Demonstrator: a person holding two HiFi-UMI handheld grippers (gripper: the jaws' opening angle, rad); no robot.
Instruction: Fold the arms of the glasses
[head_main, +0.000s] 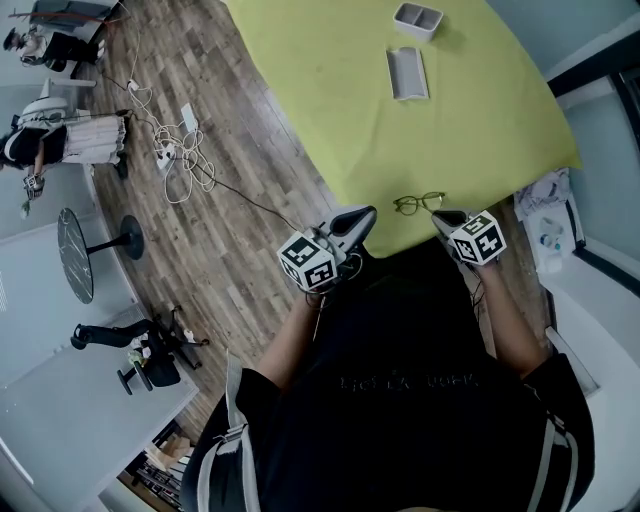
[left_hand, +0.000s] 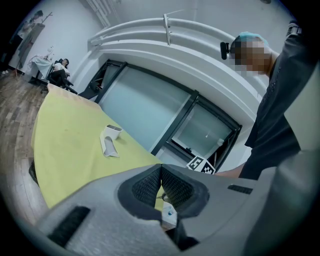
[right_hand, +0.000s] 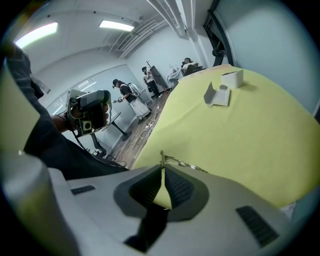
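Note:
Thin dark-rimmed glasses (head_main: 420, 203) lie at the near edge of the yellow table (head_main: 330, 100). My right gripper (head_main: 440, 215) is at their right end. In the right gripper view its jaws (right_hand: 162, 167) are closed, and a thin arm of the glasses (right_hand: 187, 164) rises from the tips. My left gripper (head_main: 366, 214) hovers just left of the glasses, apart from them. The left gripper view shows it (left_hand: 161, 169) shut, with nothing seen between the pads.
A grey open glasses case (head_main: 407, 72) and a small white box (head_main: 418, 18) sit at the far side of the table. White cables (head_main: 180, 160) trail over the wooden floor on the left. A round side table (head_main: 75, 255) and people stand further off.

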